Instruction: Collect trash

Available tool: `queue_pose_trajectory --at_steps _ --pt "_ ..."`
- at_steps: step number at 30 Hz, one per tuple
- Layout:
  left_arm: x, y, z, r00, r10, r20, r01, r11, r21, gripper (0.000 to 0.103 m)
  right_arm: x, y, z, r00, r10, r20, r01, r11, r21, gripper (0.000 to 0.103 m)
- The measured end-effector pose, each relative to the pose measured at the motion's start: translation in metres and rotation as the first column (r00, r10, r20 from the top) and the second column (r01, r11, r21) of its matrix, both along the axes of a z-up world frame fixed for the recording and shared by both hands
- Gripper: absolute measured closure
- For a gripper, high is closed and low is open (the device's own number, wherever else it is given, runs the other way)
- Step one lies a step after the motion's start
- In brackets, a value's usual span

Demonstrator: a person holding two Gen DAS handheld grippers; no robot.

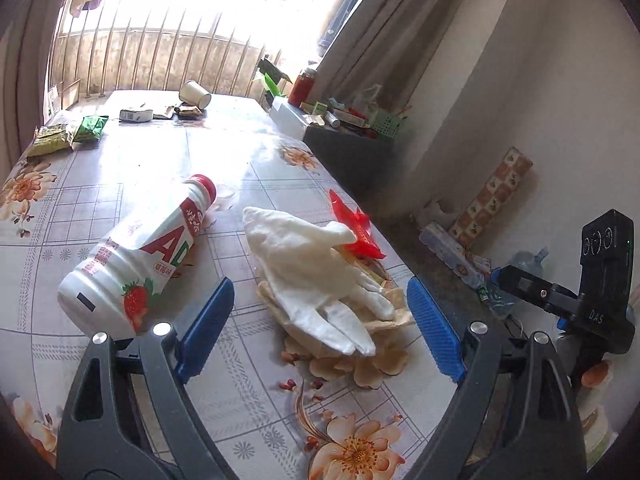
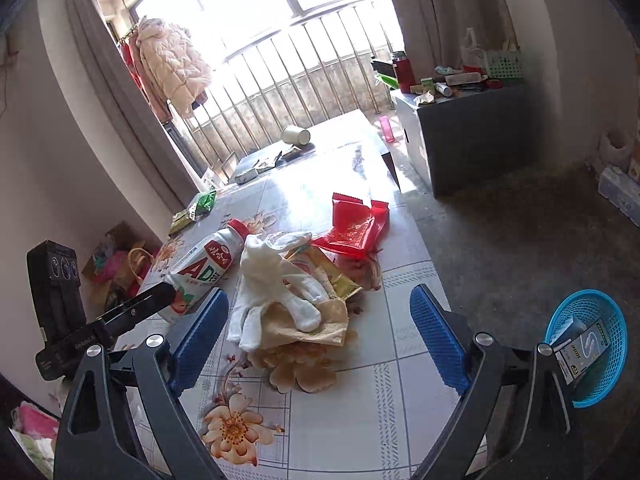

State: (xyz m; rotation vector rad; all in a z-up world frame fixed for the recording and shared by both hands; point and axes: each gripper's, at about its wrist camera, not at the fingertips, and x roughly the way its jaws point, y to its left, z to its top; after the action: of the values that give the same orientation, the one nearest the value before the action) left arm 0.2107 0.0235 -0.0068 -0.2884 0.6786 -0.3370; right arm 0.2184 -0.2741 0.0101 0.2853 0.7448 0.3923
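Both grippers are spread wide with nothing in them: our left gripper (image 1: pixel 320 328) and right gripper (image 2: pixel 320 332) hover over the trash pile near the table (image 1: pixel 120 208) edge. White glove (image 1: pixel 320 276) lies on top of tan wrappers (image 2: pixel 304 324), red wrapper (image 2: pixel 356 228) just behind it. Strawberry drink bottle (image 1: pixel 136 260) lies on its side beside the pile. Tipped paper cup (image 1: pixel 195 93) and green packets (image 1: pixel 68 136) sit at the far end. Blue basket (image 2: pixel 592 344) stands on the floor off the table's right.

left gripper (image 1: pixel 320 320): jaws spread wide, nothing between pads, tilted downward
right gripper (image 2: pixel 320 328): jaws wide apart, empty, tilted downward
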Motion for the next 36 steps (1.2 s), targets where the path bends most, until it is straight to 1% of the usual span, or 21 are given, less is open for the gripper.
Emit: queue_pose_trajectory --at_steps 1,2,3,5,6,8,10,11,14,16,17,19,22,24,25,27,28,30,36 --pt "0.011 -0.004 -0.001 1.000 -0.002 0.003 0.002 1.000 0.025 0.019 0.013 0.003 -0.002 1.000 -0.004 -0.024 0.004 1.000 0.006 0.019" --pt "0.021 -0.008 -0.001 1.000 -0.014 0.006 0.014 0.999 0.048 0.019 0.027 0.004 -0.006 0.999 -0.015 -0.052 0.015 1.000 0.001 0.024" --pt "0.032 -0.014 -0.002 1.000 -0.018 0.004 0.018 0.997 0.075 0.019 0.041 0.005 -0.010 0.996 -0.025 -0.084 0.025 1.000 -0.003 0.025" --pt "0.053 -0.024 -0.008 0.999 -0.036 -0.019 0.038 0.992 0.124 0.020 0.072 0.003 -0.023 0.982 -0.044 -0.182 0.046 0.999 0.009 0.028" --pt "0.062 -0.028 -0.011 0.999 -0.041 -0.036 0.046 0.989 0.139 0.024 0.086 0.000 -0.031 0.970 -0.053 -0.238 0.063 0.998 0.032 0.029" --pt "0.078 -0.034 -0.019 0.996 -0.054 -0.078 0.065 0.985 0.157 0.027 0.111 -0.003 -0.044 0.944 -0.045 -0.326 0.077 0.993 0.085 0.030" --pt "0.090 -0.038 -0.028 0.992 -0.057 -0.112 0.076 0.983 0.166 0.035 0.130 -0.004 -0.054 0.918 -0.070 -0.390 0.114 0.990 0.089 0.030" --pt "0.093 -0.040 -0.032 0.990 -0.061 -0.124 0.081 0.982 0.169 0.035 0.139 -0.003 -0.060 0.903 -0.066 -0.424 0.117 0.989 0.095 0.030" --pt "0.099 -0.042 -0.041 0.986 -0.063 -0.156 0.090 0.981 0.174 0.044 0.159 0.005 -0.071 0.875 -0.058 -0.481 0.112 0.990 0.083 0.030" --pt "0.100 -0.041 -0.047 0.984 -0.063 -0.168 0.093 0.980 0.177 0.054 0.169 0.014 -0.074 0.866 -0.061 -0.496 0.100 0.994 0.052 0.030" --pt "0.099 -0.040 -0.049 0.983 -0.064 -0.173 0.095 0.980 0.175 0.056 0.173 0.018 -0.075 0.863 -0.058 -0.501 0.090 0.995 0.039 0.029" --pt "0.098 -0.038 -0.051 0.982 -0.065 -0.177 0.096 0.981 0.170 0.066 0.181 0.026 -0.074 0.866 -0.058 -0.496 0.068 0.998 0.001 0.027" --pt "0.095 -0.034 -0.050 0.982 -0.065 -0.177 0.095 0.982 0.163 0.075 0.187 0.043 -0.071 0.875 -0.067 -0.480 0.028 0.996 -0.087 0.027" --pt "0.092 -0.031 -0.047 0.983 -0.063 -0.172 0.091 0.983 0.159 0.079 0.186 0.054 -0.070 0.885 -0.076 -0.460 0.000 0.986 -0.164 0.028" --pt "0.089 -0.030 -0.046 0.984 -0.063 -0.169 0.090 0.983 0.158 0.081 0.184 0.059 -0.070 0.888 -0.081 -0.452 -0.010 0.981 -0.194 0.031" --pt "0.084 -0.026 -0.043 0.985 -0.062 -0.162 0.087 0.984 0.152 0.083 0.184 0.063 -0.070 0.892 -0.086 -0.443 -0.023 0.972 -0.235 0.043" --pt "0.082 -0.024 -0.042 0.985 -0.063 -0.160 0.087 0.985 0.149 0.084 0.183 0.064 -0.070 0.893 -0.081 -0.443 -0.028 0.971 -0.235 0.046" --pt "0.076 -0.021 -0.038 0.986 -0.063 -0.154 0.086 0.985 0.147 0.084 0.181 0.065 -0.069 0.893 -0.074 -0.444 -0.035 0.972 -0.232 0.056" --pt "0.057 -0.009 -0.026 0.989 -0.062 -0.133 0.078 0.991 0.113 0.086 0.175 0.066 -0.065 0.898 -0.067 -0.435 -0.035 0.974 -0.223 0.072"
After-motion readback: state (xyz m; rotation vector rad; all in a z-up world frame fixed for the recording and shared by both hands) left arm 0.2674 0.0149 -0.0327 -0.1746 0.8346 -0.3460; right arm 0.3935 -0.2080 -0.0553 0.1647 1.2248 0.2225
